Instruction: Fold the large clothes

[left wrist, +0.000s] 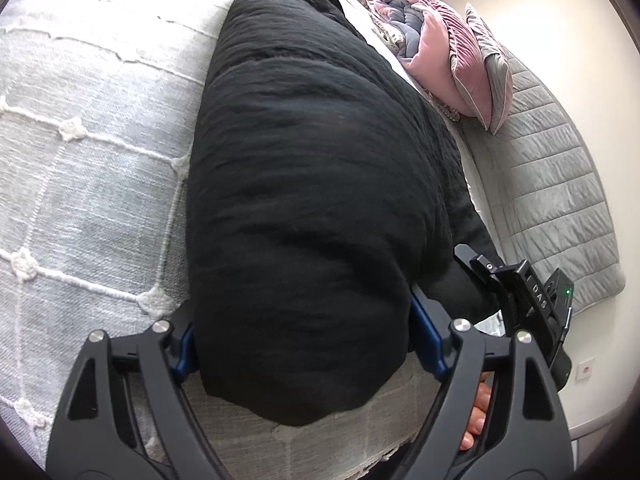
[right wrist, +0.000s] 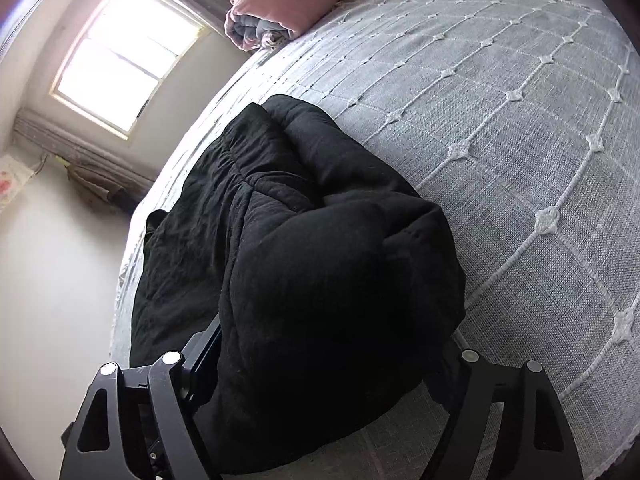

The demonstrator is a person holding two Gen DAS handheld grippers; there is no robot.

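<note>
jaws: left gripper (left wrist: pixel 308 344) and right gripper (right wrist: pixel 320 356) both clamped on folded black garment (left wrist: pixel 316 184) | site: bedspread (left wrist: pixel 80 184) near edge

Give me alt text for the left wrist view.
A bulky black garment lies on a grey bedspread, its near end between the left gripper's wide-set fingers. The right gripper shows at the right edge; pink bedding is piled beyond.
</note>
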